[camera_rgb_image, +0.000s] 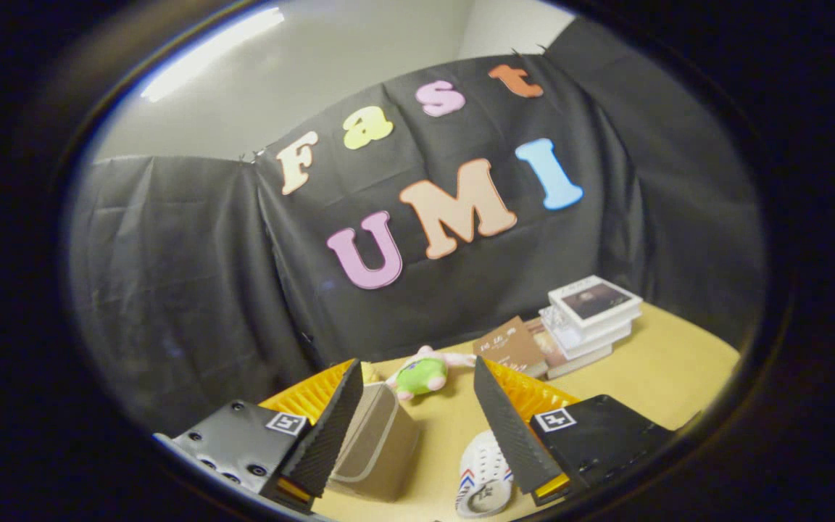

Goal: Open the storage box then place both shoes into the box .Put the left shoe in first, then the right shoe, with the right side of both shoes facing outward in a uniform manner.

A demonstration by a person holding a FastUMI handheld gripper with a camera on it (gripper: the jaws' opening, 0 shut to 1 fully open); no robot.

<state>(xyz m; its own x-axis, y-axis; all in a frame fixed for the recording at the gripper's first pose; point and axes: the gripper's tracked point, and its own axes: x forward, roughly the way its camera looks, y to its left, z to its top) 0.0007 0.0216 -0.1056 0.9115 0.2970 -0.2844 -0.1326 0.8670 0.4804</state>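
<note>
- the gripper (417, 420) hangs above the table with its fingers spread wide, gripping nothing.
- between the fingers, low down and close to the right one, lies a white shoe (485, 475) with red and blue marks on its side.
- the storage box (377, 442), beige with a clear front panel, sits against the inner side of the left finger; i cannot tell whether it is open.
- just beyond the fingertips lies a green and pink plush toy (422, 374).
- farther off, to the right, a brown book (510, 348) leans by a stack of books (591, 315) on the yellow table (667, 370).
</note>
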